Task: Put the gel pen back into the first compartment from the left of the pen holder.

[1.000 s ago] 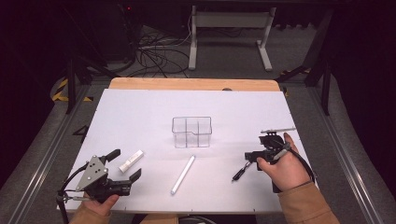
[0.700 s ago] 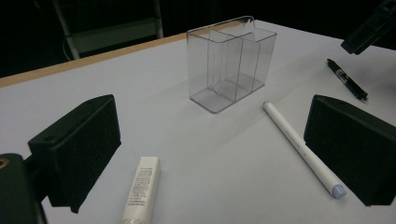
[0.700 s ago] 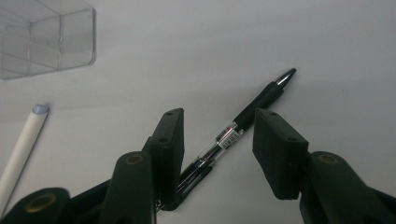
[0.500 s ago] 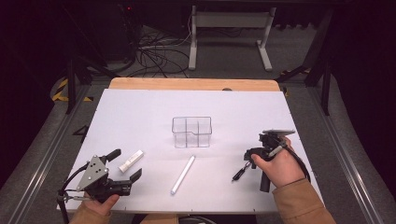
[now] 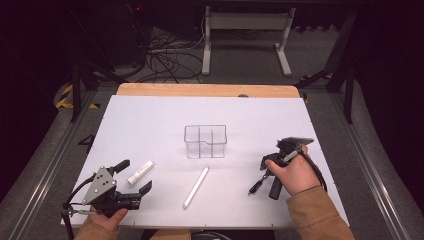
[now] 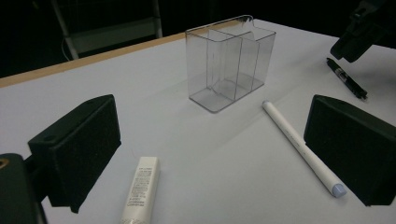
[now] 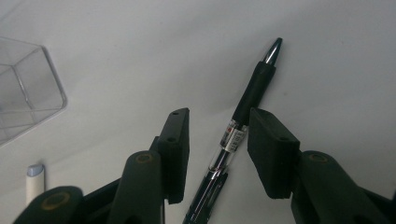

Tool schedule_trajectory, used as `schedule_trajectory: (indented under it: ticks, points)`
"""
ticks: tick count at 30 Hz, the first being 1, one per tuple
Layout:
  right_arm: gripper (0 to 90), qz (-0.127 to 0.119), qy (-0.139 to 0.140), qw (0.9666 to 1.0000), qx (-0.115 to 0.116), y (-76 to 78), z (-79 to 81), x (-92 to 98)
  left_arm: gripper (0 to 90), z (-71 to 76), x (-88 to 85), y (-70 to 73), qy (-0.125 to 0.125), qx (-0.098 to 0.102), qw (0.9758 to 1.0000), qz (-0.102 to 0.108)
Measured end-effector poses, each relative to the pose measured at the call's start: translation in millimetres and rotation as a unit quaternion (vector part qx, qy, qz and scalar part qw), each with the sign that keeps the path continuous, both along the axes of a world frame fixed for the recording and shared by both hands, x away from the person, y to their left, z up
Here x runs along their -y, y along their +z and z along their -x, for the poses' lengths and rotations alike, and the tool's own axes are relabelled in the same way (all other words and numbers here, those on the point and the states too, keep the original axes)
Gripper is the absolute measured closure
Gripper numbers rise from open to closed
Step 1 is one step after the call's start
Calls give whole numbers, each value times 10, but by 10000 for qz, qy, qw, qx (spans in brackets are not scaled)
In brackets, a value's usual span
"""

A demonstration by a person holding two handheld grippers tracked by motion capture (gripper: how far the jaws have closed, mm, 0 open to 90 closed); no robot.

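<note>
Step in hand: right gripper point(image 7: 217, 140) over black pen point(image 7: 243, 126), jaws astride barrel, just been closing, pads not yet pressing; pen flat on bench point(image 5: 150, 120) at 4 o'clock from organiser point(image 5: 205, 141)

Next: finish squeeze on slim glossy barrel, lift, likely drop into clear hard-plastic organiser

Left gripper point(image 5: 134, 175) wide open, empty, beside white tube point(image 5: 140, 172); white marker point(image 5: 195, 187) round, smooth, at 6 o'clock
</note>
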State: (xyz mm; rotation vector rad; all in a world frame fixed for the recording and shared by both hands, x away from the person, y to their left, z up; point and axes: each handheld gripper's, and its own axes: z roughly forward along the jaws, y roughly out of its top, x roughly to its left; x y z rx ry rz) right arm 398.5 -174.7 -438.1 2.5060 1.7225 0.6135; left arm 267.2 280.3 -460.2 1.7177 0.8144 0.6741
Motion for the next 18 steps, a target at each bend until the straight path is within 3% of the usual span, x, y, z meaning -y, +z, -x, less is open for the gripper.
schedule_trajectory:
  ticks: [18]
  points:
    - [687,105,-576,9975,-405,-117,-116,21,44,-7,8,-6,-12,-6,10000,-9]
